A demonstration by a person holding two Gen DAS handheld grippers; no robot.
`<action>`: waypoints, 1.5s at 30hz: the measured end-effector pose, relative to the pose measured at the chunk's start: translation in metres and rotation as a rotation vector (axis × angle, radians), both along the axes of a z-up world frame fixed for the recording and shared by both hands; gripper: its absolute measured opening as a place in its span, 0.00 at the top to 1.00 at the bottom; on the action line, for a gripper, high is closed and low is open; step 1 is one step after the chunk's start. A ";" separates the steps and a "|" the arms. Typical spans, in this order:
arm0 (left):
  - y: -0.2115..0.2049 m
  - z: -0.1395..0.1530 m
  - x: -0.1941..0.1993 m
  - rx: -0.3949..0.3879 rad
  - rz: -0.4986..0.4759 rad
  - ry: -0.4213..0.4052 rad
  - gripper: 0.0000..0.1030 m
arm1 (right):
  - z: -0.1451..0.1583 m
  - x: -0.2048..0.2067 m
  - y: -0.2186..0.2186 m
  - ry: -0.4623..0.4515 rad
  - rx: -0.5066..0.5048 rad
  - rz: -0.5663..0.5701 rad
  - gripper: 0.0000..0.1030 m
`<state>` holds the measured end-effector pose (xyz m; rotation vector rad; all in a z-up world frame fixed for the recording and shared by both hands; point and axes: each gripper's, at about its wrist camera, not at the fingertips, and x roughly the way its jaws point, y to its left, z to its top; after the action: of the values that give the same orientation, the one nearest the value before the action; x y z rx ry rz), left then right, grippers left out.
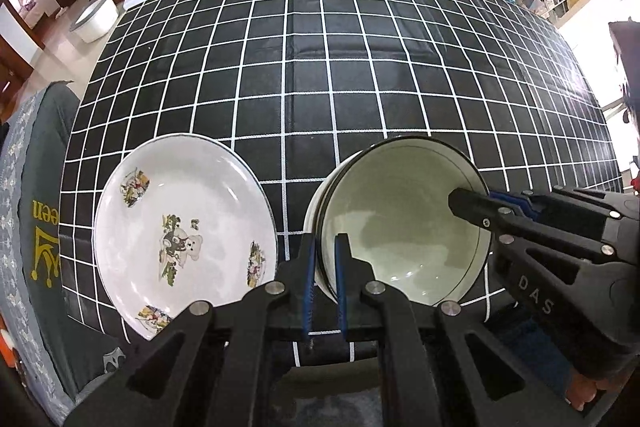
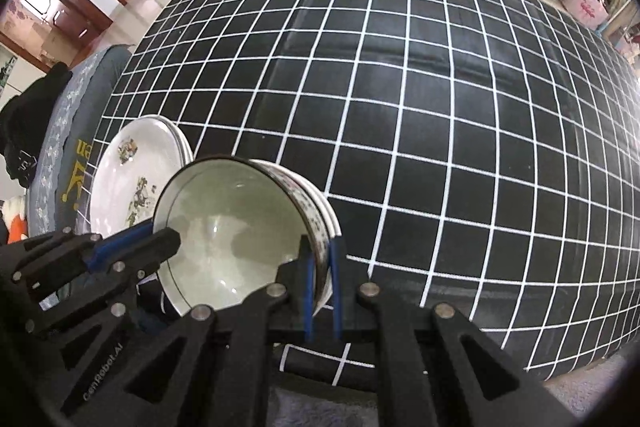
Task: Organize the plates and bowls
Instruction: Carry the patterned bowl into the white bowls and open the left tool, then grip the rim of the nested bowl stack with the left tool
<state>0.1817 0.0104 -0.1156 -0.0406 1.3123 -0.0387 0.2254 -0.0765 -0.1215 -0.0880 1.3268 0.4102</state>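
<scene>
- Far left, a grey cushion (image 1: pixel 36 227) with yellow lettering lies under the table's edge; its words are cut off and cannot be read whole.
- The plates (image 1: pixel 180 227) sit on the checked cloth (image 1: pixel 360 67) near its front left corner, overhanging the edge a little. The right wrist view shows more than one rim (image 2: pixel 178 139), so this is a stack; how many I cannot tell. It looks like the finished plate pile.
- Just right of the plates, apart from them, is the bowl (image 1: pixel 404 227), white inside with a dark rim line. It seems to nest on at least one more bowl (image 2: pixel 324 215); the count is hidden.
- The left gripper (image 1: pixel 324 267) is pinched narrow on the bowl's left rim, one blue pad inside and one outside.
- The right gripper (image 2: pixel 320 267) is clamped likewise on the opposite rim. A grip on both sides likely keeps the bowl level and stops it swinging as it goes onto the stack.
- Both grippers point steeply down, fitting a lowering or seating step.
- Whether the bowl already rests fully on the one beneath cannot be seen; the bases are hidden by the gripper frames.
- At the lower right edge of the left view, fingers (image 1: pixel 592 387) are cut off.
</scene>
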 end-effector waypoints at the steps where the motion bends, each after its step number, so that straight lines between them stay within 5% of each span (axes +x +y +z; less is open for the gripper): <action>1: 0.000 -0.002 0.000 0.006 0.000 0.002 0.92 | 0.000 0.000 0.003 -0.003 -0.006 0.004 0.90; 17: 0.001 0.002 -0.009 -0.034 -0.011 -0.031 0.92 | 0.003 -0.005 0.007 -0.076 -0.032 0.045 0.89; 18: 0.002 0.004 -0.009 -0.044 -0.011 -0.036 0.87 | 0.006 -0.004 0.004 -0.081 -0.029 0.039 0.86; 23: 0.003 0.018 -0.013 -0.080 -0.026 -0.063 0.69 | 0.027 -0.005 -0.008 -0.131 -0.002 0.003 0.34; 39: 0.024 0.021 -0.024 -0.115 -0.009 -0.056 0.53 | 0.042 -0.027 -0.029 -0.209 0.007 -0.125 0.23; 45: 0.029 0.009 -0.023 -0.174 -0.056 -0.047 0.41 | 0.017 -0.028 -0.025 -0.095 0.052 -0.144 0.22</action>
<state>0.1582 0.0397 -0.1064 -0.1496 1.2601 -0.2005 0.1974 -0.1014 -0.1043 0.0313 1.2200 0.3143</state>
